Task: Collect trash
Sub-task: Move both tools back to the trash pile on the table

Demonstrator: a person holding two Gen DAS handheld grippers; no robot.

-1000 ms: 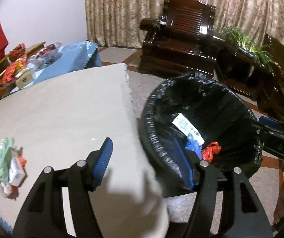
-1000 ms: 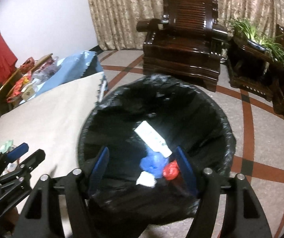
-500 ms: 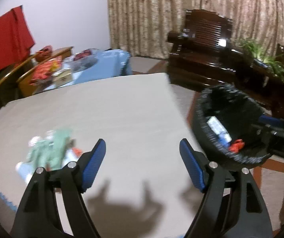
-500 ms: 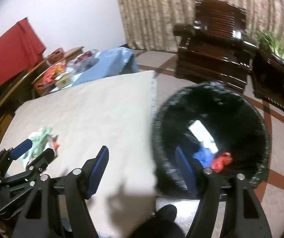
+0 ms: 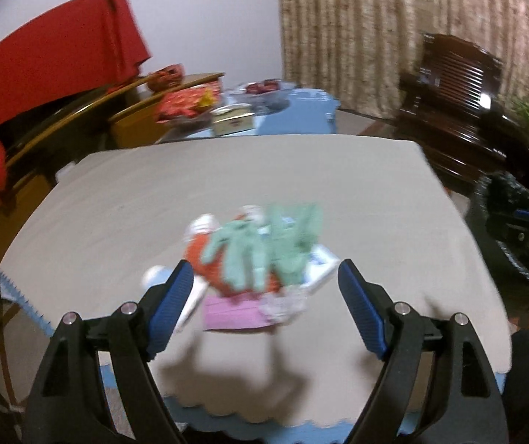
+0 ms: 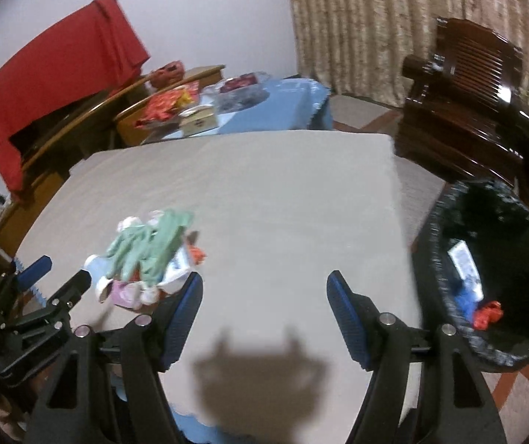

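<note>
At the far left of the right wrist view you see your left hand-held gripper [image 6: 54, 272], tilted over the near left of the bench [image 6: 283, 192]. In its own view its jaws are opening and already wide, with nothing pressed between the blue pads; the trash pile [image 5: 260, 259] lies just beyond the tips, low in the centre of that frame, blurred.

The pile holds pale green gloves [image 6: 150, 246], something orange, a pink sheet [image 5: 235, 316] nearest you and white scraps. In the right wrist view it sits at lower left, just left of your right hand-held gripper [image 6: 264, 296].

That right hand-held gripper stands fairly wide over bare cloth, with nothing between its pads; its shadow falls on the bench below centre.

At the right edge, beside the bench on the floor, stands the bin [image 6: 494, 281] with a black liner. Inside it lie a white label, a blue scrap and a red scrap [image 6: 488, 314].
</note>
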